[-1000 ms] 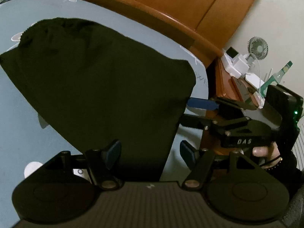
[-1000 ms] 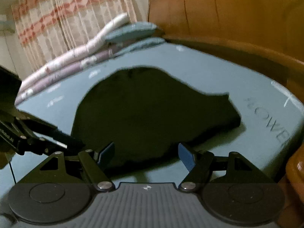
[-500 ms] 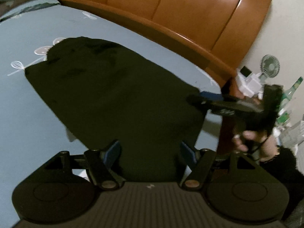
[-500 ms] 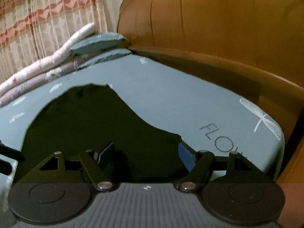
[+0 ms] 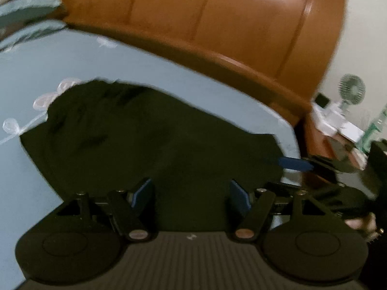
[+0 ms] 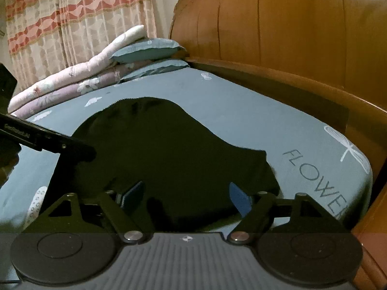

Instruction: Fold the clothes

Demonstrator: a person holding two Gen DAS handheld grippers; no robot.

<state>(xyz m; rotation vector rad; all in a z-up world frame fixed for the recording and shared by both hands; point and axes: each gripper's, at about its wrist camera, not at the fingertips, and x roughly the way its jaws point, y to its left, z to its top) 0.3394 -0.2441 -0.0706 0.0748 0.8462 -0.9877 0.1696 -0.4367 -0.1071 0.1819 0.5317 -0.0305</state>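
The dark garment (image 5: 154,145) lies flat on the blue sheet (image 5: 48,77) of the bed, folded into a broad lump, its near edge running under both cameras. In the left wrist view it fills the middle of the picture, and the left gripper (image 5: 191,193) stands over its near part with jaws apart and nothing pinched; the blue pads (image 5: 142,191) sit above the cloth on either side, not pressing it. At the garment's right corner the right gripper (image 5: 296,164) reaches in from the right, its blue fingertip just at the cloth's edge; whether it touches cannot be told through the blur.

In the right wrist view the garment (image 6: 169,159) again lies ahead and below, and the right gripper (image 6: 186,194) is over its near edge, jaws opening, with cloth under the gap but not clamped. The left gripper's black body (image 6: 48,142) comes in from the left, over the garment's left side.

Behind stand the wooden headboard (image 6: 290,36), stacked bedding (image 6: 79,77) and a curtain (image 6: 72,17).
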